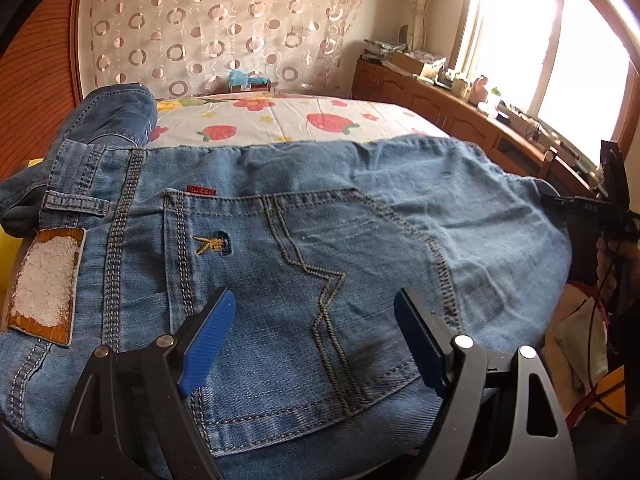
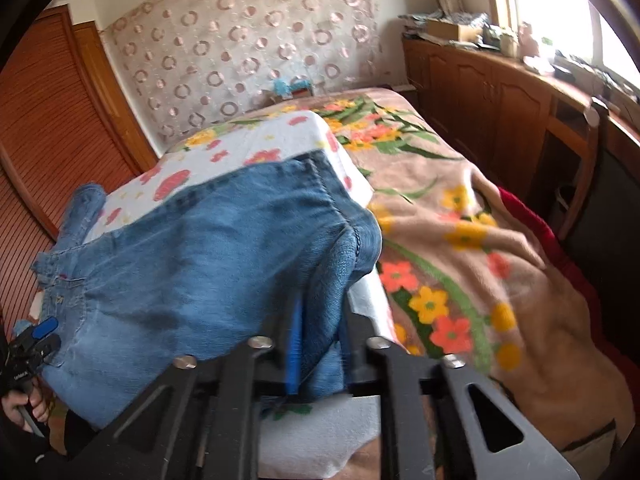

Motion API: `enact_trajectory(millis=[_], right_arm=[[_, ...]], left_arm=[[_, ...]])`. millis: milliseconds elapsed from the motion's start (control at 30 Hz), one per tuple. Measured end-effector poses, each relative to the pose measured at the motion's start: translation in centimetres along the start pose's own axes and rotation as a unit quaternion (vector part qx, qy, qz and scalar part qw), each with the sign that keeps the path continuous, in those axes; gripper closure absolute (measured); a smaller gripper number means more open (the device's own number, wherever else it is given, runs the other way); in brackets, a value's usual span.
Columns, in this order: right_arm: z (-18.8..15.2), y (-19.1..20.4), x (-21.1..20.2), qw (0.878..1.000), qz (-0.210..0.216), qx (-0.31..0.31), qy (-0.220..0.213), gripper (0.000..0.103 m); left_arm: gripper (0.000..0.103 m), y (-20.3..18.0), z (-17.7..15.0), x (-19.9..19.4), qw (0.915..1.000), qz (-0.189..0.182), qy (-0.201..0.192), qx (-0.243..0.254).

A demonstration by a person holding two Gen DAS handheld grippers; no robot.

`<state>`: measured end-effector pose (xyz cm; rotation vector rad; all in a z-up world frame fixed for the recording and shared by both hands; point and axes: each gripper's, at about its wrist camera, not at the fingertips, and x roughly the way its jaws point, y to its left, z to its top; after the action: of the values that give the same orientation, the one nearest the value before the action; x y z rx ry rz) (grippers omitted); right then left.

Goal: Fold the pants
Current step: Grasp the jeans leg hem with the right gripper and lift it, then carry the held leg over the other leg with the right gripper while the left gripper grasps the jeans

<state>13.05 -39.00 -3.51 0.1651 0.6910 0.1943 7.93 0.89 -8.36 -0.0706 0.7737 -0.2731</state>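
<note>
My right gripper [image 2: 318, 350] pinches the jeans [image 2: 208, 248] at their edge. My left gripper [image 1: 316, 336] hangs wide open over the back pocket [image 1: 288, 264]. That small pinch might slip, and the jeans would flop onto the bed [image 2: 460, 216].

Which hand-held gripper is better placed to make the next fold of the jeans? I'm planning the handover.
Probably the right hand-held gripper: its jaws are pinched on a fold of the jeans at their edge. The left hand-held gripper hangs open over the back pocket, holding nothing.
</note>
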Motion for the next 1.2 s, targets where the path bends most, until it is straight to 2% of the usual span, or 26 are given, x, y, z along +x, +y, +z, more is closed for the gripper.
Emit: enact_trajectory(millis=[167,333,733,900,1133,1167,1200], right_arm=[[1.0,2.2,-1.7,0.999,0.039,-0.026,-0.020,0.096],[2.2,6.4,-3.8,0.993,0.075,-0.080,-0.043,0.096],[4.1,18.2,-7.0,0.961,0.185,-0.193,-0.076,0.096],[4.7,21.4,-6.2,0.948,0.212,-0.226,-0.074,0.097],[5.2,23.2,-3.4,0.937,0.234,-0.256,-0.049,0.096],[5.1,23.4,-3.0,0.935,0.232,-0.263,-0.043,0.094],[5.1,23.5,-2.6,0.936,0.225,-0.270,-0.039,0.081]], left_arm=[[0.021,0.1,0.7,-1.6,0.9998,0.002,-0.018,-0.004],[0.021,0.1,1.4,-3.6,0.9991,0.009,-0.040,0.000],[0.021,1.7,2.4,-7.6,0.9961,0.035,-0.080,-0.002],[0.021,3.1,2.1,-8.4,0.9952,0.046,-0.086,-0.012],[0.021,4.8,1.4,-8.7,0.9943,0.055,-0.086,-0.030],[0.021,5.0,1.3,-8.6,0.9942,0.055,-0.086,-0.033],[0.021,5.2,1.2,-8.6,0.9942,0.056,-0.085,-0.034]])
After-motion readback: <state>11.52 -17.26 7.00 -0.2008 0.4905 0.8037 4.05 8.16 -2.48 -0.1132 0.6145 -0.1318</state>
